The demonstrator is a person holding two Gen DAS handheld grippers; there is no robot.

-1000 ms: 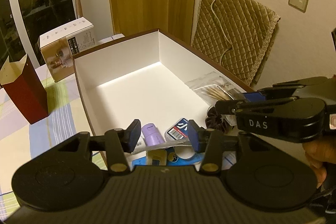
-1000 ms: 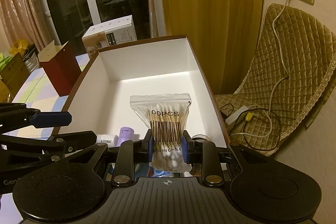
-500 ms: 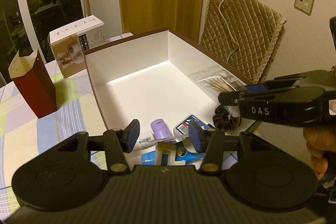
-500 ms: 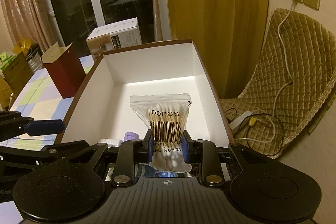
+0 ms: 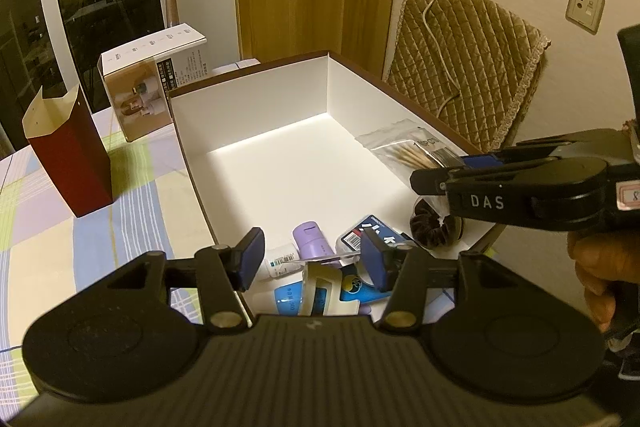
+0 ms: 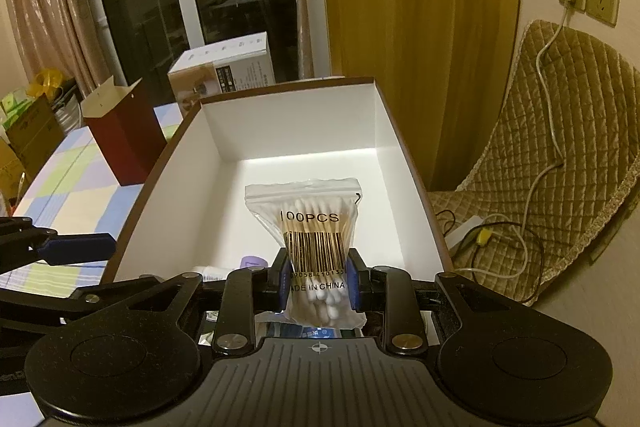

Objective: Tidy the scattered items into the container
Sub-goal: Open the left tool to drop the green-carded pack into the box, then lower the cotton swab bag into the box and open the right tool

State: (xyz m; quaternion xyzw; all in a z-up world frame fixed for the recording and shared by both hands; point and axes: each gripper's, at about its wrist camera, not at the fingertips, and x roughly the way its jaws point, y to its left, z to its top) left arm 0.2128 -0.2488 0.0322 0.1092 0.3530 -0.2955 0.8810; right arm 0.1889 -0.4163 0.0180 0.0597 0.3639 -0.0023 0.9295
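An open box, brown outside with white walls [image 5: 256,107] [image 6: 288,123], stands on the table. In its near end lie a purple bottle [image 5: 308,239], a blue barcoded card [image 5: 360,231], a dark scrunchie [image 5: 430,227] and two tubes, one white [image 5: 282,261] and one blue [image 5: 288,301]. My left gripper [image 5: 312,263] hangs above these with its jaws opening and nothing between them. My right gripper [image 6: 318,279] holds a clear bag of cotton swabs [image 6: 316,235] [image 5: 404,147] upright over the box. Its jaws are opening, but both pads still touch the bag's sides.
A dark red paper carton [image 5: 68,163] and a white product box [image 5: 152,83] stand on the checked tablecloth [image 5: 132,219] left of the box. To the right are a quilted chair cushion [image 5: 468,75], floor cables [image 6: 500,239] and a person's hand [image 5: 596,267].
My left gripper's jaws have spread a little and its view has drawn back slightly from the box. The swab bag stays between the right pads, looking slightly less pinched.
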